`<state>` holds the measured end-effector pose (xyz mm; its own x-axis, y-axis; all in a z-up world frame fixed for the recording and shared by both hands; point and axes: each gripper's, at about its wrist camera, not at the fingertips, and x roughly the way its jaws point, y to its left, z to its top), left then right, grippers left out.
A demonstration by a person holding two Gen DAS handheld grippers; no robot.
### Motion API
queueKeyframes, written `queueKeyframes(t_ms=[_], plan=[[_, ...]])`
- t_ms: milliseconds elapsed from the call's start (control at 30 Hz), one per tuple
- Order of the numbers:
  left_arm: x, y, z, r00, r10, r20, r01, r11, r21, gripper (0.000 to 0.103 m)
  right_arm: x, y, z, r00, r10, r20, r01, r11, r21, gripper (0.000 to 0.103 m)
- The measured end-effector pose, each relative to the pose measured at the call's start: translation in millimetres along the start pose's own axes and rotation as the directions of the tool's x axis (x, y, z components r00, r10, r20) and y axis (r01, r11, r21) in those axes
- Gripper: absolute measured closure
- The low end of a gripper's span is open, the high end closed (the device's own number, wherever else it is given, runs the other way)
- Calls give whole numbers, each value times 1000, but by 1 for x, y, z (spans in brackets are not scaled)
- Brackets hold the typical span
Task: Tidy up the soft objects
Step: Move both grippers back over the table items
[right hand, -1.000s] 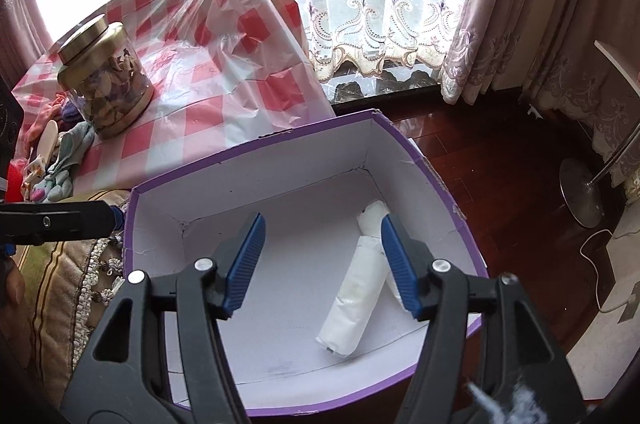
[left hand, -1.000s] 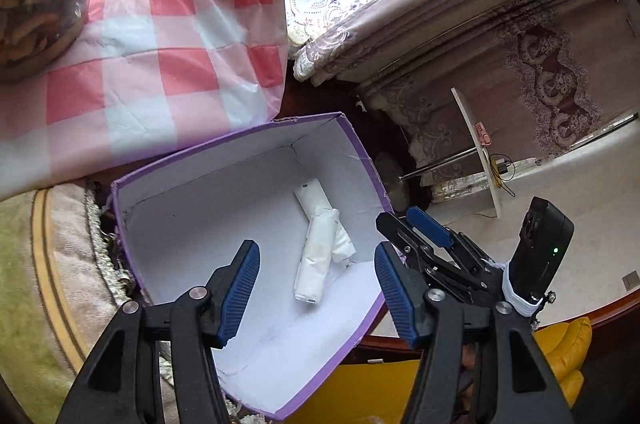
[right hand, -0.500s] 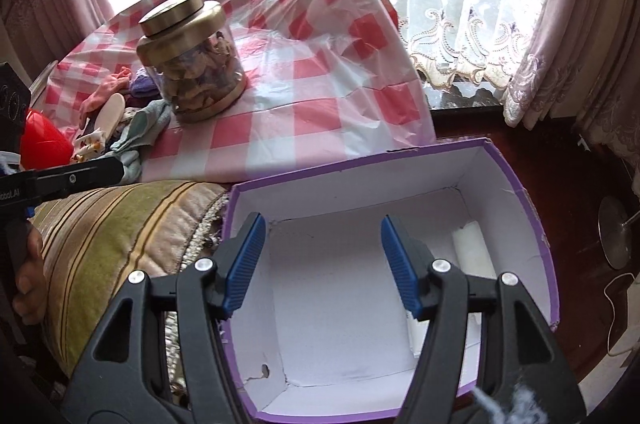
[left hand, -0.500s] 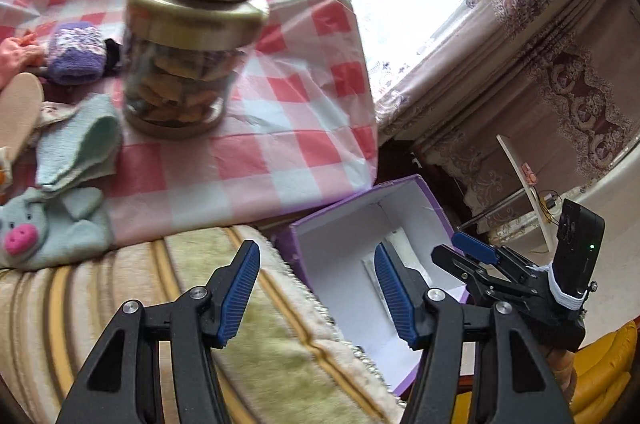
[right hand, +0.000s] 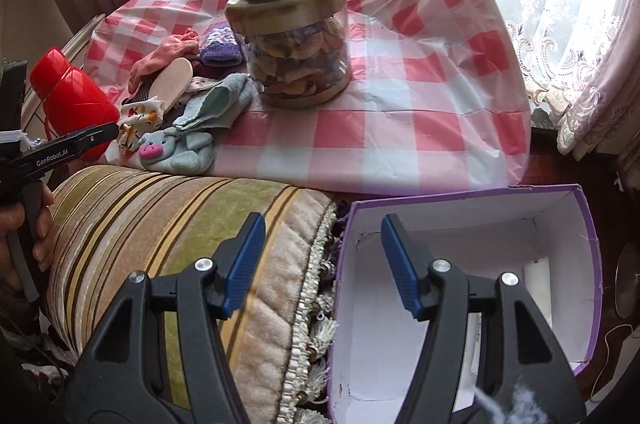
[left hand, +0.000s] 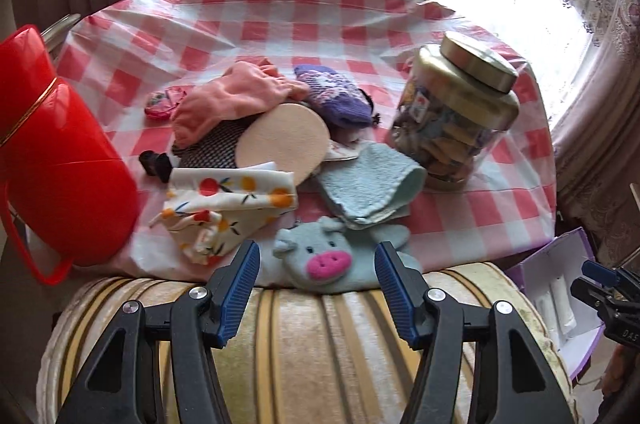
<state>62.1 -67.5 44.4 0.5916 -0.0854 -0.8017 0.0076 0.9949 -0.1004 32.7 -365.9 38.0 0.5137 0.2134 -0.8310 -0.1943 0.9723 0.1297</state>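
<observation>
A heap of soft things lies on the red-checked tablecloth (left hand: 460, 220): a blue pig-faced plush (left hand: 320, 260), a light blue towel (left hand: 368, 187), a fruit-print cloth (left hand: 224, 203), a pink garment (left hand: 236, 99) and a purple knit piece (left hand: 336, 95). My left gripper (left hand: 316, 296) hangs open and empty over the striped cushion (left hand: 304, 344), just short of the pig plush. My right gripper (right hand: 322, 264) is open and empty above the seam between the cushion (right hand: 160, 224) and the purple box (right hand: 592, 264). White rolls (right hand: 538, 288) lie in the box. The pig plush (right hand: 176, 147) shows at the table edge.
A glass jar with a gold lid (left hand: 452, 115) stands right of the heap. A red plastic jug (left hand: 60, 159) stands to its left. A round beige pad (left hand: 284, 139) rests on the pile. Curtains (right hand: 580, 95) hang behind. The purple box (left hand: 560, 308) sits low right of the cushion.
Both grippers swung left away from the box interior. The left one now faces the table's soft heap; the right one now straddles the cushion and box edge. Jaws stayed open.
</observation>
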Motion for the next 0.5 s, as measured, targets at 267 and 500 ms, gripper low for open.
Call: queueKeyframes(t_ms=[267, 500], plan=[[4, 21, -2, 993, 121, -3, -121, 992, 24, 42, 19, 38, 21, 999, 37, -30, -39, 997, -67, 39], [12, 40, -1, 988, 151, -26, -151, 989, 1, 42, 35, 64, 31, 996, 59, -61, -66, 991, -118, 39]])
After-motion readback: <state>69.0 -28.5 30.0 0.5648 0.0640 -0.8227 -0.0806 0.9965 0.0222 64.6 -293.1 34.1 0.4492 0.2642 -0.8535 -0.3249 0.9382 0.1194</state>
